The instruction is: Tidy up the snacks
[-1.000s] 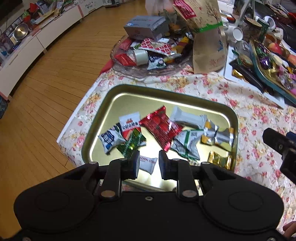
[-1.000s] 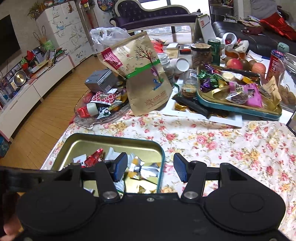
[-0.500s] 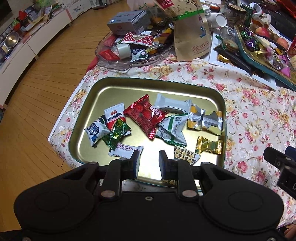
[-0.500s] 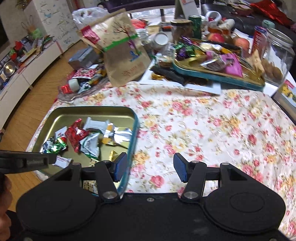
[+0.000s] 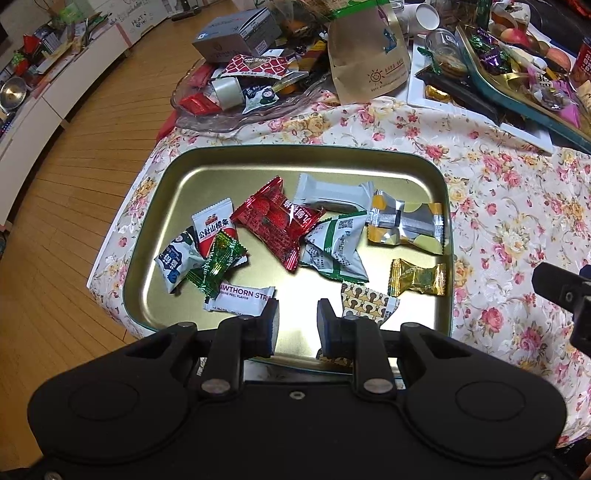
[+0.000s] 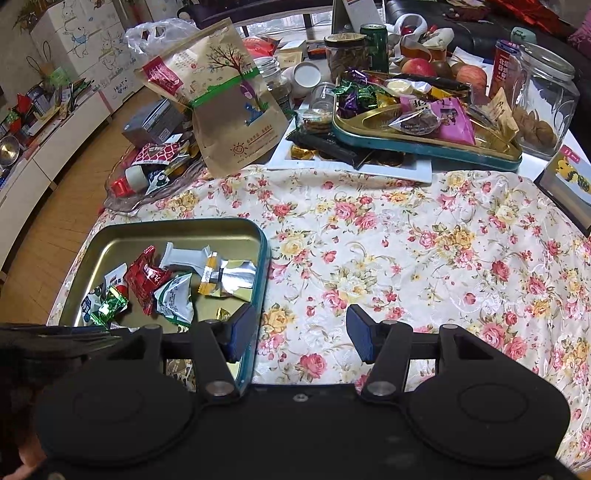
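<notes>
Snacks, assorted, wrapped, lying loose in a shallow rounded-rectangle metal tin (image 5: 177, 192) with a gold interior and teal rim, set at the corner of a desk under a floral cloth (image 5: 509, 206).

Left wrist view: glossy red foil packet (image 5: 277, 221) at centre; white pillow pack (image 5: 332, 194) beyond it; silver-and-yellow foil packet (image 5: 406, 225) toward the right wall; white-and-green crinkled packet (image 5: 334, 247) between them; gold twist-wrapped candy (image 5: 417, 277); patterned beige wrapper (image 5: 365, 301); white bar lettered "HAWTHORN" (image 5: 242, 297); green foil candy (image 5: 218, 264); blue-and-white pouch (image 5: 177, 260); white-and-red sachet (image 5: 214, 225). Left gripper (image 5: 297, 326), black with blue pads, hovers over the near edge of the tin, fingers a narrow gap apart with nothing between them. Beyond the tin: clear glass dish (image 5: 207, 123) of mixed packets, kraft paper bag (image 5: 369, 59), grey carton (image 5: 236, 35).

Right wrist view: right gripper (image 6: 301, 336) hangs above bare cloth just right of the tin (image 6: 258, 288), fingers spread wide and empty; its left finger overlaps the teal rim in the picture. Far side of the desk: a second teal tin (image 6: 424, 146) heaped with sweets, white tray (image 6: 354, 170), clear lidded jar (image 6: 546, 96), apples (image 6: 417, 68), green can (image 6: 373, 40).
</notes>
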{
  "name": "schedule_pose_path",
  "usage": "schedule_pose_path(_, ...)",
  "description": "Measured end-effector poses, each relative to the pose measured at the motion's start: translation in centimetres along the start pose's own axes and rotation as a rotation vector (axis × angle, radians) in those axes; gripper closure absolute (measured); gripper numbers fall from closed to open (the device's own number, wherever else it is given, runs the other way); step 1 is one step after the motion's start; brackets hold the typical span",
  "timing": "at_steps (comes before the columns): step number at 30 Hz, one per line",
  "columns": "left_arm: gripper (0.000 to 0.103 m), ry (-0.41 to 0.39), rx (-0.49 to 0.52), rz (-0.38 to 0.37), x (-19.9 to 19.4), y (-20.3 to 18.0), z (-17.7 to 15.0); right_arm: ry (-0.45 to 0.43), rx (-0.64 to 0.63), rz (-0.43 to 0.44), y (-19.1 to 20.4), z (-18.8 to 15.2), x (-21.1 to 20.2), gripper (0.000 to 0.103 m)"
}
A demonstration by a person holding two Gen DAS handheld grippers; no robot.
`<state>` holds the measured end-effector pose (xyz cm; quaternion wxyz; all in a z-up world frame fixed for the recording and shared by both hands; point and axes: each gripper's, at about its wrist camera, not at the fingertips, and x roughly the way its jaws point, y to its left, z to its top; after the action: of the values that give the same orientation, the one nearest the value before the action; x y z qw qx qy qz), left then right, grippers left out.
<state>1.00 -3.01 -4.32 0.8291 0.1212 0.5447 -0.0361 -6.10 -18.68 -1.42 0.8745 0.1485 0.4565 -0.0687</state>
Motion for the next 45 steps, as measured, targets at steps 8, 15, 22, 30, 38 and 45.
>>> schedule_pose_path(8,0.071,-0.011,-0.012,0.003,-0.1,0.4,0.0,0.038,-0.021,-0.007,1.3,-0.1,0.9,0.045)
schedule_pose_path(15,0.071,-0.004,-0.030,0.009,0.1,0.9,0.0,0.036,-0.048,-0.030,2.9,-0.1,1.5,0.045)
schedule_pose_path(22,0.071,0.004,-0.049,0.014,0.4,1.6,0.0,0.049,-0.041,-0.053,3.3,0.0,2.2,0.045)
schedule_pose_path(30,0.071,0.006,-0.054,0.015,0.5,1.7,-0.1,0.050,-0.053,-0.069,3.8,0.0,2.6,0.045)
schedule_pose_path(38,0.071,0.011,-0.051,0.011,0.5,1.7,-0.2,0.058,-0.054,-0.061,4.0,0.1,2.8,0.045)
schedule_pose_path(45,0.071,0.018,-0.046,-0.001,0.6,1.6,-0.2,0.071,-0.064,-0.060,4.1,-0.1,2.9,0.045)
